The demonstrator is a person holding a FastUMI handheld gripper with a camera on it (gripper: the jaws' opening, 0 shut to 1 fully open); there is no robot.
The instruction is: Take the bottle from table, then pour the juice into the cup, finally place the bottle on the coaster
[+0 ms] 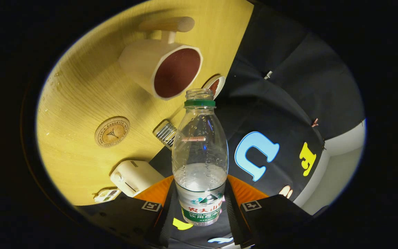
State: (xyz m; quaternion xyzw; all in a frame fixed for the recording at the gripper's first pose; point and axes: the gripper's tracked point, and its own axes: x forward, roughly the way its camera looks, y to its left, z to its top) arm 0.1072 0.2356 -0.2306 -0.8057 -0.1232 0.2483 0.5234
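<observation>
Between the jaws, low in the middle of the frame, sits the bottle (200, 152), pinched at its labelled lower half by the gripper (200, 204), one finger pressing on each side. The cap is off, the mouth is bare, and there's clear liquid pooled in the lower part. The whole scene is tipped, so the bottle looks to be carried off the counter (81, 103) and leaning toward the cup (162, 67), whose dark opening sits just beyond the bottle's mouth, upper centre. I'd say the pour is about to begin. To do it well: bring the mouth right over that rim, roll the wrist slowly, keep the grip firm since the plastic is wet with droplets. The round coaster (112, 131) waits at centre left, well apart from the cup, ready for the set-down.
</observation>
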